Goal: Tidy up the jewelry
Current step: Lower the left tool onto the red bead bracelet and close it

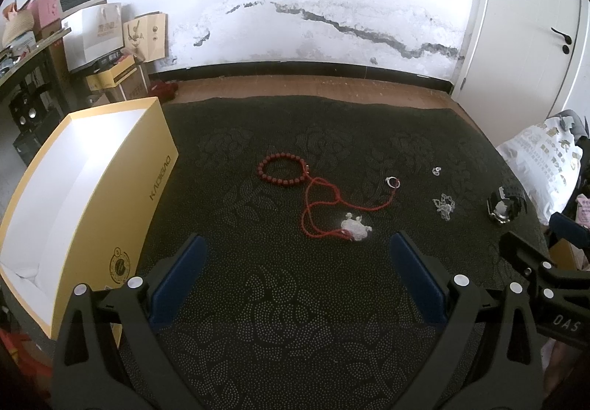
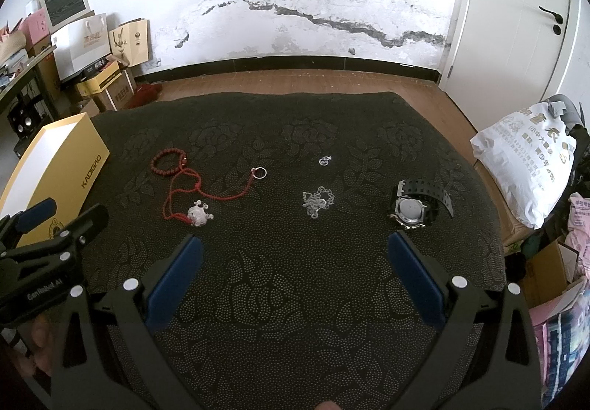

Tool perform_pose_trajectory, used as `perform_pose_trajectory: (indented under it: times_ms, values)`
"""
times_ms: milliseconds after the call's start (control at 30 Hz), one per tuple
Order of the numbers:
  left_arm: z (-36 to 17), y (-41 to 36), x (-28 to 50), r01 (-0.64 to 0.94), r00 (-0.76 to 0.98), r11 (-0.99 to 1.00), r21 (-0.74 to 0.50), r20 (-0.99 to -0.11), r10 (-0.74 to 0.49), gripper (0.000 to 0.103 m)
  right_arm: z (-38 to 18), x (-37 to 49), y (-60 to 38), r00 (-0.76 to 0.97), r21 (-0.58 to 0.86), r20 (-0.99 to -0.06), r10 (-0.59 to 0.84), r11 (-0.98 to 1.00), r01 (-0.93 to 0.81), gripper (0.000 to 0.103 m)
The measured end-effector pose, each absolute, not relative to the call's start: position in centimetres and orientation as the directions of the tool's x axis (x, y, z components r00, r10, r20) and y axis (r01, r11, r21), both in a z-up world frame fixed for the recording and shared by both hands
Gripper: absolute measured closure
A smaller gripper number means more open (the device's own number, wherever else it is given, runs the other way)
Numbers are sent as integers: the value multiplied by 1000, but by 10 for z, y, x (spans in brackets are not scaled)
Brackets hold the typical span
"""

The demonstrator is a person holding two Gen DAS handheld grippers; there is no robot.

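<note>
The left gripper (image 1: 297, 255) is hovering low over a dark cloth with a dotted flower pattern (image 1: 295, 317), and its two blue-padded fingers (image 1: 180, 273) are standing wide apart, holding nothing. The right gripper (image 2: 295, 255) is hovering over the same cloth in the same way, its blue fingers (image 2: 413, 269) also spread wide and empty. In the left wrist view, a bracelet of round dark red beads (image 1: 282, 169) is lying at about 12 o'clock from the left gripper, and a thin red cord (image 1: 320, 203) is running from it in loops to a small white carved pendant (image 1: 356, 228), which is lying just beyond the fingertips. A small silver ring (image 1: 392, 182) is sitting at the far end of the cord, at about 1 o'clock. Further toward 2 o'clock, a crumpled silver chain (image 1: 444, 207) and a tiny silver piece (image 1: 437, 171) are lying apart from each other. A black wristwatch with a metal case (image 2: 415, 205) is lying face down just ahead of the right finger in the right wrist view, at about 1 o'clock. An open yellow cardboard box with a white inside (image 1: 73, 188) is standing on the cloth's left edge, at about 10 o'clock from the left gripper. A white printed plastic bag (image 2: 523, 166) is resting beside the cloth at 2 o'clock.
</note>
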State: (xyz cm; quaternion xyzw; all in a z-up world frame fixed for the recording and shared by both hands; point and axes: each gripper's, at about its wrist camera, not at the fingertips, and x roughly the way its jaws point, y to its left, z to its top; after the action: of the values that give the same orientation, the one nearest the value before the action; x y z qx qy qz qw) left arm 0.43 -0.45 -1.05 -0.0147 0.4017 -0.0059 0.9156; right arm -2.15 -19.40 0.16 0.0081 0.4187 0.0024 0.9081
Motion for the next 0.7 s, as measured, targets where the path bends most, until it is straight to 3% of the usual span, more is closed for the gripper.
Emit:
perform_pose_trajectory:
  times_ms: [300,700]
  values:
    - [-21,2,21,-7,656,999,-36,-755,-22,6,5,-15,-207,654,28,-756,6,999,23,6]
    - [-57,22,111,-54,595,997,-55,-804,-12,6,-1,-5,-219,642,43,-767,20,999,21,6]
